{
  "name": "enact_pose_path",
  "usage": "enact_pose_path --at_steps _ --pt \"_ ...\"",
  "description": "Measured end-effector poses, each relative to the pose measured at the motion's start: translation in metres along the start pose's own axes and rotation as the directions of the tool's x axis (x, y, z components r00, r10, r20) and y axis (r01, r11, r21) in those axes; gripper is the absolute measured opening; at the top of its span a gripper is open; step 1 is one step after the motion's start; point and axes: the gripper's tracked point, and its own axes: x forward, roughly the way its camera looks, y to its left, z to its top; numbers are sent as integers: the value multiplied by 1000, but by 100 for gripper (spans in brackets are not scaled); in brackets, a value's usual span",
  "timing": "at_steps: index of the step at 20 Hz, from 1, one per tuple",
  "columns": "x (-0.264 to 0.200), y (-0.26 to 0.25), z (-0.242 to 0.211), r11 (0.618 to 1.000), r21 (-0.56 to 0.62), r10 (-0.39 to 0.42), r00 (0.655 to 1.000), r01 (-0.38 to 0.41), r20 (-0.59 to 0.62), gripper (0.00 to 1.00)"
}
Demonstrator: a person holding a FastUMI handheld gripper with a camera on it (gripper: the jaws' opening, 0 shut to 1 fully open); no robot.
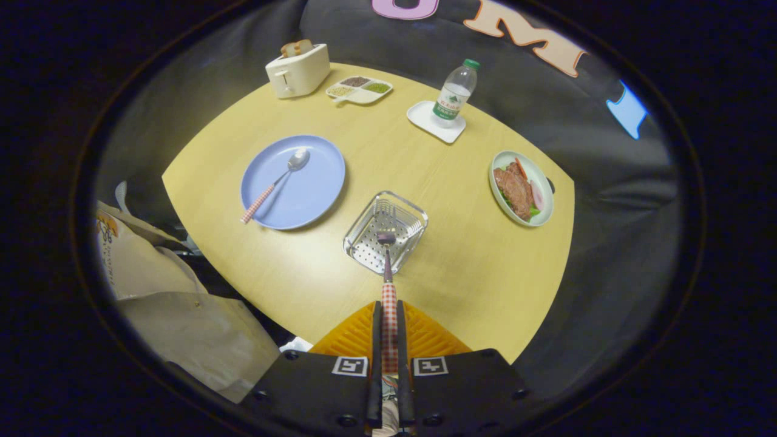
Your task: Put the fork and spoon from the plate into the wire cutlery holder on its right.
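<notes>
Yellow round table (461,279) spread below, with everything else set on it. Blue plate (315,188) to the left, still bearing the spoon (276,182), bowl end toward the plate's far side and checked handle running out over the near rim. Wire cutlery holder (386,232) just to the plate's right, standing upright and seen from above, perforated bottom visible. Farther off, away from the job: toaster (297,70), divided dish (359,90), water bottle (454,94) on a small white tray, and a plate of food (521,188) well off to the right. Fork (388,285) clamped between the closed fingers of the gripper (388,331), checked handle pinched on both sides, stem pointing straight ahead, head hanging over the holder's mouth; hard to say whether the tines sit inside the rim or just above it. First half of the task, by the look of it: fork carried across, not yet dropped. Next move, likely, a lowering of the head into the basket, then a parting of the fingers, with care against tipping the light holder; afterwards, back to the plate for the spoon. Held high above the table, tilted steeply downward, aimed square at the holder.
</notes>
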Motion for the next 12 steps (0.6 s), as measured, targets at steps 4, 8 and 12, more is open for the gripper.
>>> enact_pose_path --at_steps 4,8,12 --pt "12 -5 -2 999 -26 17 998 -19 -58 13" --pt "27 -2 2 997 -60 35 993 -42 -115 13" --pt "42 1 5 994 -89 53 984 -69 -170 13"
